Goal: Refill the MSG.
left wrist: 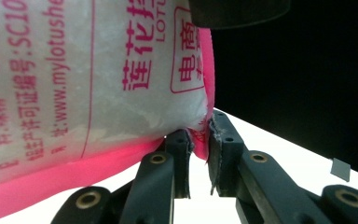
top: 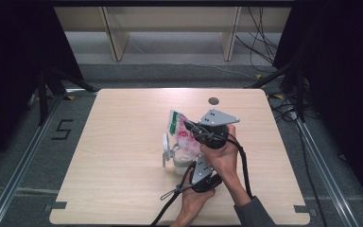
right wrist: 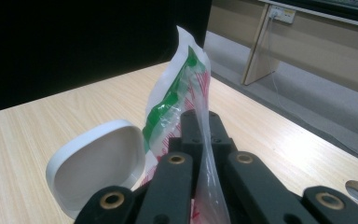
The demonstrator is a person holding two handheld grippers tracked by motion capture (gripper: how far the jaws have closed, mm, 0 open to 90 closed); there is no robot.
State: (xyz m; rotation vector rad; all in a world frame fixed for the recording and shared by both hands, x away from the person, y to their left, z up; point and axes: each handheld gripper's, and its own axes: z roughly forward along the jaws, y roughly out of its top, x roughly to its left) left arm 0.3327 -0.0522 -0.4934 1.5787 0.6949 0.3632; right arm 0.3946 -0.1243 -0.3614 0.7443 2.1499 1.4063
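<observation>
Bag: a soft white plastic bag point(top: 178, 127) with pink and green print and white grains inside; in the high view it hangs a little right of the centre of the frame, over the table.
Container: a white plastic box with a flipped-open lid point(top: 172, 156), standing on the light wooden table point(top: 123, 189) just below and left of the bag in the high view; in the right gripper view its lid point(right wrist: 98, 168) is at the lower left.
My right gripper point(right wrist: 204, 135): the jaws are pressed fully together on the thin clear top edge of the bag, which rises between them in the centre of the frame. In the high view my right hand point(top: 222, 151) is the upper one.
My left gripper point(left wrist: 200, 144): the jaws pinch the lower pink corner point(left wrist: 199, 140) of the bag in the centre of the frame; a tear seems to begin there, but I cannot tell how far it goes.
Long axis: the bag runs from my right jaws at its top, slanting down to my left jaws at its bottom corner.
Key relation: the pinched corner is the lowest point, and the box lies just under it, towards the lower left in the high view.
Nearer hand: my left hand point(top: 194, 196), at the bottom of the high view, is closer to the box.
Next move, my judgement: open the corner, then keep it directly above the box so the grains fall inside.
Risk: if the corner drifts to the side, grains will spill on the table.
</observation>
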